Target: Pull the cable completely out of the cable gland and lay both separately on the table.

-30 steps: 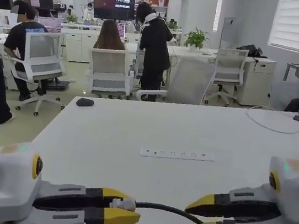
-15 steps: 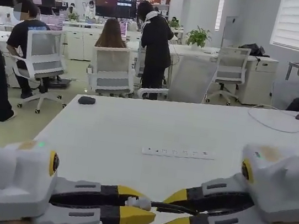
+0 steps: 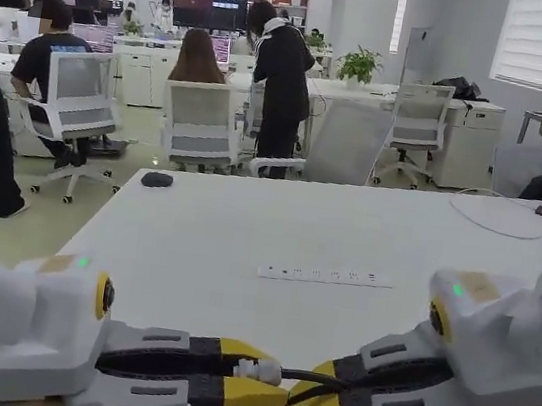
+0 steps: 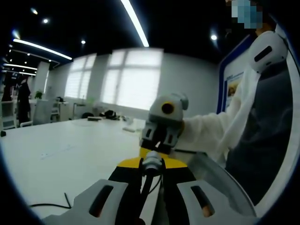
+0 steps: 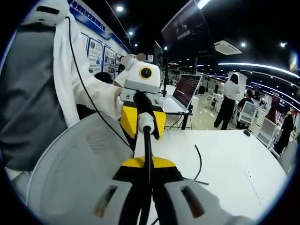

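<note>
Low in the head view my left gripper [image 3: 272,381] is shut on a small white cable gland [image 3: 258,370]. A black cable [image 3: 302,376] runs out of the gland into my right gripper [image 3: 307,394], which is shut on it. The yellow tips of the two grippers nearly touch, held just above the white table [image 3: 247,230]. The right gripper view looks along the cable [image 5: 147,149] from its own jaws up to the gland [image 5: 145,122] in the left gripper's yellow tips. In the left gripper view the gland [image 4: 152,161] sits between its own jaws, with the right gripper [image 4: 151,153] right behind.
A white power strip [image 3: 324,275] lies mid-table and a black mouse [image 3: 156,180] at the far left edge. A loose stretch of black cable [image 5: 199,164] trails on the table. Office chairs and several people stand beyond the table.
My right gripper has slid left along the cable toward the left gripper. The gap between the tips has closed to almost nothing.
</note>
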The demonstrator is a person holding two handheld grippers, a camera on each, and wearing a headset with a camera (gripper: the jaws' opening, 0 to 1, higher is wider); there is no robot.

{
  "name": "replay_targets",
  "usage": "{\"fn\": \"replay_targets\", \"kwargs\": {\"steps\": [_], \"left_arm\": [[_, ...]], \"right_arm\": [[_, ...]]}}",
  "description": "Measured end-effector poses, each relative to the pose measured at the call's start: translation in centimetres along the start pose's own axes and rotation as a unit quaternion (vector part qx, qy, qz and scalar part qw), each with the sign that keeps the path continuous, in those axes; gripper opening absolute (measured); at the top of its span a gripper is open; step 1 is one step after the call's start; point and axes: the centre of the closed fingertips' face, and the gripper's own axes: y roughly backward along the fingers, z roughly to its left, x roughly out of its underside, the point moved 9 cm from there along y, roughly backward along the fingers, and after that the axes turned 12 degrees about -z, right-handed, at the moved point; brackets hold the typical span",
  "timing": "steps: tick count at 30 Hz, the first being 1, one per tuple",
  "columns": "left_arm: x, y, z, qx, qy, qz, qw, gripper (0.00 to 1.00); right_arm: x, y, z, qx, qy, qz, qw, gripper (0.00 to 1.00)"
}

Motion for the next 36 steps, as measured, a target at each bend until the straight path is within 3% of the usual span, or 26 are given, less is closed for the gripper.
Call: {"fn": "replay_targets", "kwargs": {"steps": [19, 36], "left_arm": [[-0.1, 0.6, 0.2, -0.007, -0.005, 0.006, 0.9999, 0.17], [-0.4, 2.6, 0.9, -0.033, -0.002, -0.002, 0.9995, 0.17]], "right_arm": [[0.3, 0.6, -0.3, 0.013, 0.008, 0.009, 0.9998, 0.00], [2.5, 3.9, -0.7, 0.049, -0.009, 0.030, 0.9983, 0.00]]}}
